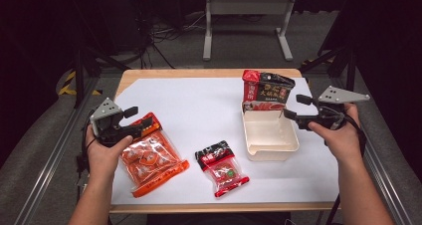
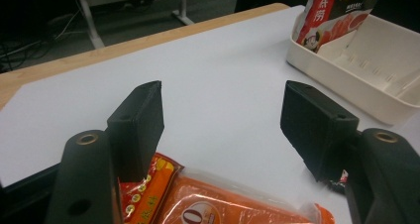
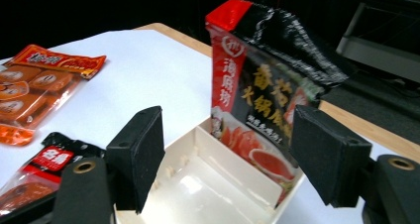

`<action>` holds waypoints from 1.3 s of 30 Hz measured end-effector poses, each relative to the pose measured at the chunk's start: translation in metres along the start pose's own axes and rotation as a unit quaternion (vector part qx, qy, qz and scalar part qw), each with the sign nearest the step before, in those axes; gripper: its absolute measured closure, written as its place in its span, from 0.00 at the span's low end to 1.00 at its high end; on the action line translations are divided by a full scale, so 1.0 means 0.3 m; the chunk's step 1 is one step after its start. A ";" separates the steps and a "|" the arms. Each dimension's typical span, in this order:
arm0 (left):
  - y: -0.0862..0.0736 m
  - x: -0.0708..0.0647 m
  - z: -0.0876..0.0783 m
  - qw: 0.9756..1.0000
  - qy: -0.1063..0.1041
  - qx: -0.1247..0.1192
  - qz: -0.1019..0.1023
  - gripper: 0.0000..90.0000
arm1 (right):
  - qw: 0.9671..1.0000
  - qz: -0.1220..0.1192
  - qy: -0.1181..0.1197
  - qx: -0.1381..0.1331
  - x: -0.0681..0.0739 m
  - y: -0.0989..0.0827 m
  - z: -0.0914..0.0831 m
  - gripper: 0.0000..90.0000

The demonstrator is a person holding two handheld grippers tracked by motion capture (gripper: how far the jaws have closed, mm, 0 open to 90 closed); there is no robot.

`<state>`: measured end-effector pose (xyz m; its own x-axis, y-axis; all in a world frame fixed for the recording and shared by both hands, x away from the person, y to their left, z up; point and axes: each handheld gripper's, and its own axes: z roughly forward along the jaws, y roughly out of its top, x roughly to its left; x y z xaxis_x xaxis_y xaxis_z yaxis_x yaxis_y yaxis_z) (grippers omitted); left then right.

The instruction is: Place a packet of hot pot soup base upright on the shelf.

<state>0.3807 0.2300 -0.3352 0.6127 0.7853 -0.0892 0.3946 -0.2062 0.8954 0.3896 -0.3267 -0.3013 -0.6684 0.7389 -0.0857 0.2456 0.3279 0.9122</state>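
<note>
In the left gripper view, the orange packet (image 2: 218,204) runs off the bottom edge and partly under the left fingers (image 2: 141,120), so its print is unreadable. The upright black-and-red pouch (image 2: 341,11) is cut by the top edge there, and the cream tray (image 2: 346,92) by the right edge. In the right gripper view, the small red packet (image 3: 34,174) is hidden partly behind the fingers (image 3: 138,154) and cropped at the left edge. In the high view, both forearms leave the bottom edge, and the counter (image 1: 199,73) beyond is too dark to tell.
</note>
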 end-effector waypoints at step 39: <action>-0.170 0.223 -0.037 0.992 0.107 0.007 -0.069 0.39 | 0.999 -0.024 0.040 -0.007 0.078 -0.017 0.079 0.30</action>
<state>0.3939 0.2994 -0.3819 0.3938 0.9120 -0.1144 0.4752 -0.0955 0.8747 0.3895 -0.2972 -0.3175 -0.7336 0.6727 -0.0968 0.2029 0.3528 0.9134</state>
